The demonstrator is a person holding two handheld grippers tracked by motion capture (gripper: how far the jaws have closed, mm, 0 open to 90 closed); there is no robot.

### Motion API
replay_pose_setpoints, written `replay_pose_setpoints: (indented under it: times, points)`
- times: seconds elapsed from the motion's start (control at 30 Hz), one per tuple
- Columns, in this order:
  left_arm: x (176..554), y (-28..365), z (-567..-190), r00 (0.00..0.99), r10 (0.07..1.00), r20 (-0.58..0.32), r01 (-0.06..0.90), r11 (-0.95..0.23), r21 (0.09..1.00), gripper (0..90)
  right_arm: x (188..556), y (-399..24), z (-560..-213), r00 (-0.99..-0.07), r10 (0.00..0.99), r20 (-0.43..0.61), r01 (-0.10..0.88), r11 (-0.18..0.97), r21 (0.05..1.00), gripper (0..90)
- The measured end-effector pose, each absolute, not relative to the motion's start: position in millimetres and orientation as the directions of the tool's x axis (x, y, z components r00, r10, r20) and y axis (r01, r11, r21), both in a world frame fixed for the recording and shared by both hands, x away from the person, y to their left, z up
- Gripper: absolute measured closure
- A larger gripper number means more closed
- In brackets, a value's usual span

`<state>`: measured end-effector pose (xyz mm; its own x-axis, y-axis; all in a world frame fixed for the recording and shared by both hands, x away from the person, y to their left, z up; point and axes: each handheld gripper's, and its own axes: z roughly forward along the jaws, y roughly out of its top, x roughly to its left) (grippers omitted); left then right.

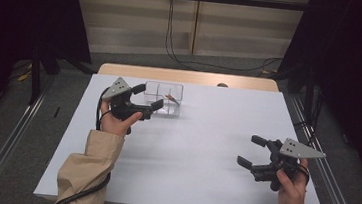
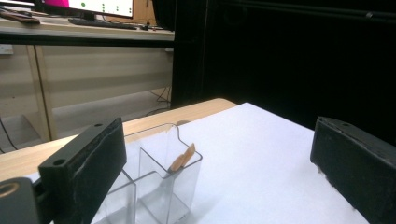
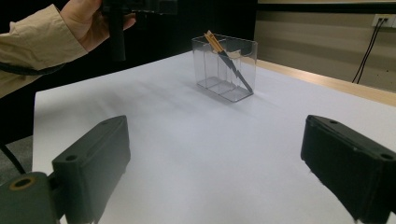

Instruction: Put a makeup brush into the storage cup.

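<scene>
High view: left gripper beside clear box, near table's far edge.

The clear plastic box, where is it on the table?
In the high view the clear plastic box stands on the white sheet's far left part, just beyond the left gripper.

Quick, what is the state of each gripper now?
Left gripper: open, holding nothing, beside the clear box.
Right gripper: open, holding nothing, above the white sheet.
</scene>
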<state>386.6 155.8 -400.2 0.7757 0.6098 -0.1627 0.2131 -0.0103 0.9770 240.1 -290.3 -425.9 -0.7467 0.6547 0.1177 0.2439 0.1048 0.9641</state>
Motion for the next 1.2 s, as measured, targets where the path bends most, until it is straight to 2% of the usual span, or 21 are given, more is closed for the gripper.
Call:
replay_pose_setpoints:
  times: [0.37, 1.2]
  points:
    - [375, 165, -407, 0.781, 0.597, -0.185, 0.227, 0.004, 0.974, 3.4, 239, -290, -426, -0.748, 0.653, 0.117, 0.242, 0.105, 0.964, 7.6]
    - [350, 184, -417, 0.799, 0.576, -0.170, 0.221, -0.020, 0.975, 3.1, 239, -291, -425, -0.746, 0.656, 0.117, 0.242, 0.104, 0.965, 7.6]
